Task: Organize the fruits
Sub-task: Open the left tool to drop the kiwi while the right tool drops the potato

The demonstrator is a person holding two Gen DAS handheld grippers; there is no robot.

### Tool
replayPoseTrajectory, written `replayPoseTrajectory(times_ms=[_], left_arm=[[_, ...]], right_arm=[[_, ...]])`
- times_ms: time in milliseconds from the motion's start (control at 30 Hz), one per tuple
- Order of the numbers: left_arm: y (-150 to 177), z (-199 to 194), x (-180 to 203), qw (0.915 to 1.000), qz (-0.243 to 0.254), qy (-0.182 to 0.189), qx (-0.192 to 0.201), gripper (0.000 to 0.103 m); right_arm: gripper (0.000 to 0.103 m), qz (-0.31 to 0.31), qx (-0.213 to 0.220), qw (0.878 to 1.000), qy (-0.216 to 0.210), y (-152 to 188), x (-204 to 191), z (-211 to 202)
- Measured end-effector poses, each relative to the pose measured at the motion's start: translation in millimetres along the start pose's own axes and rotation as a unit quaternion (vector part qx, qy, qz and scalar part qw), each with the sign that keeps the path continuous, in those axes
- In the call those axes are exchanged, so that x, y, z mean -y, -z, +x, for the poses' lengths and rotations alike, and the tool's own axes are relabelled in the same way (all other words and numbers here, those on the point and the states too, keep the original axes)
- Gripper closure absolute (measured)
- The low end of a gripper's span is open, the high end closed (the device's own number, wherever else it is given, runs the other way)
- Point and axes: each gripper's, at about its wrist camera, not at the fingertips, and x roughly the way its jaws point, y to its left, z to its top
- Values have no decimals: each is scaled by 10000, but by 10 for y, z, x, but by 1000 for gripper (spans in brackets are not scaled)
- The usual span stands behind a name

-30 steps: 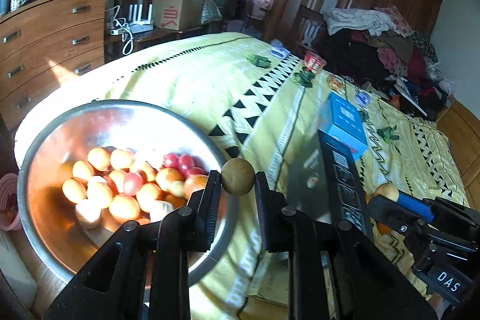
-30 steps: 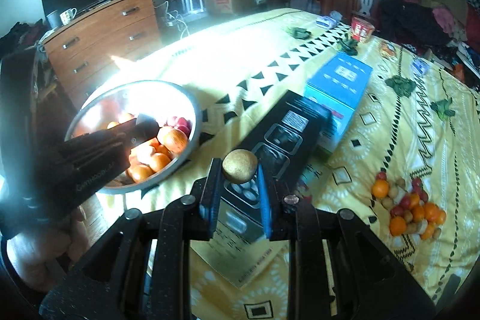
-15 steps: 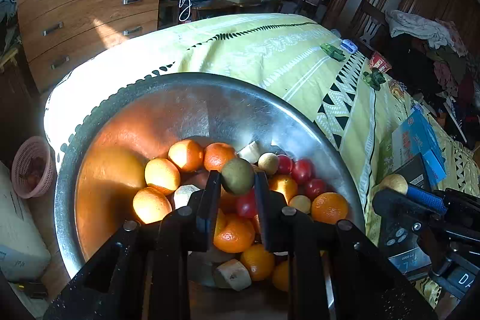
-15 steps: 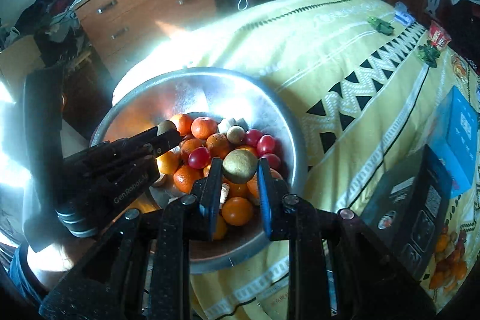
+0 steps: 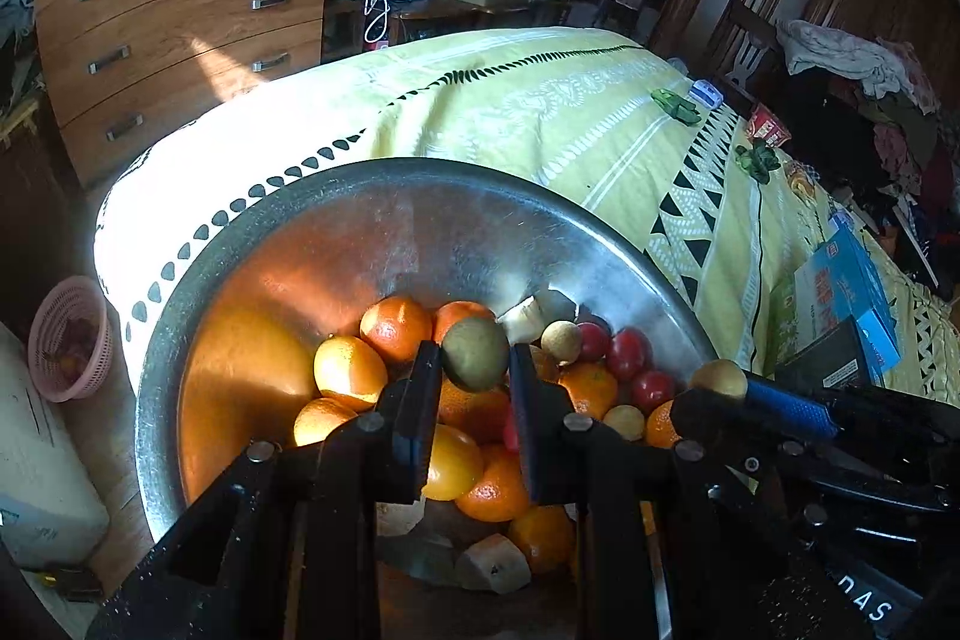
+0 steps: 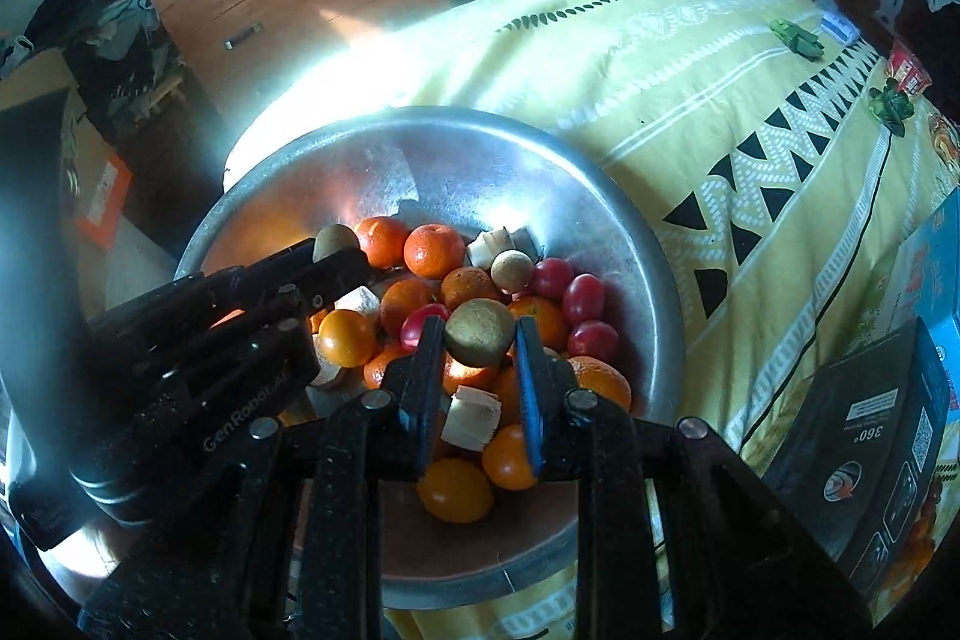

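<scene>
A large metal bowl (image 5: 420,196) (image 6: 630,232) sits on the yellow bedspread, holding several oranges (image 5: 396,328) (image 6: 435,250), red tomatoes (image 5: 627,352) (image 6: 585,295), small brown fruits and pale chunks. My left gripper (image 5: 475,361) is shut on a small brown-green round fruit (image 5: 475,352), held over the pile in the bowl. My right gripper (image 6: 479,340) is shut on a similar brown round fruit (image 6: 479,331), also over the bowl. The left gripper also shows in the right wrist view (image 6: 336,250), and the right one in the left wrist view (image 5: 717,385), each with its fruit.
A wooden chest of drawers (image 5: 180,28) stands beyond the bed's far corner. A black box (image 6: 864,448) and a blue box (image 5: 846,280) lie on the bedspread (image 6: 690,58) right of the bowl. A pink basket (image 5: 72,340) is on the floor at left.
Both grippers have moved from over the boxes and bedspread to above the bowl, each still holding its brown fruit, and have come lower and closer to the pile.
</scene>
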Motion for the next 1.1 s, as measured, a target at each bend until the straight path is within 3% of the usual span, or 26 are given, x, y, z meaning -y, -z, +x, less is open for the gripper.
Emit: replayPoseTrajectory(times_ms=[933, 1000, 1033, 1067, 1100], left_arm=[[-37, 41, -3, 9999, -84, -130, -61, 80], [-51, 34, -26, 9997, -156, -200, -53, 61], [-50, 18, -48, 9994, -210, -266, -4, 45], [-51, -1, -73, 9990, -261, -358, 50, 32], [-52, -16, -100, 9986, -298, -421, 93, 28]], right_arm=[[79, 38, -60, 9999, -91, -11, -3, 94], [76, 77, -89, 9999, -117, -10, 20, 96], [71, 80, -75, 9999, -115, -9, 25, 88], [60, 98, -37, 9999, -114, -7, 33, 71], [54, 130, 6, 9999, -87, -5, 48, 48]])
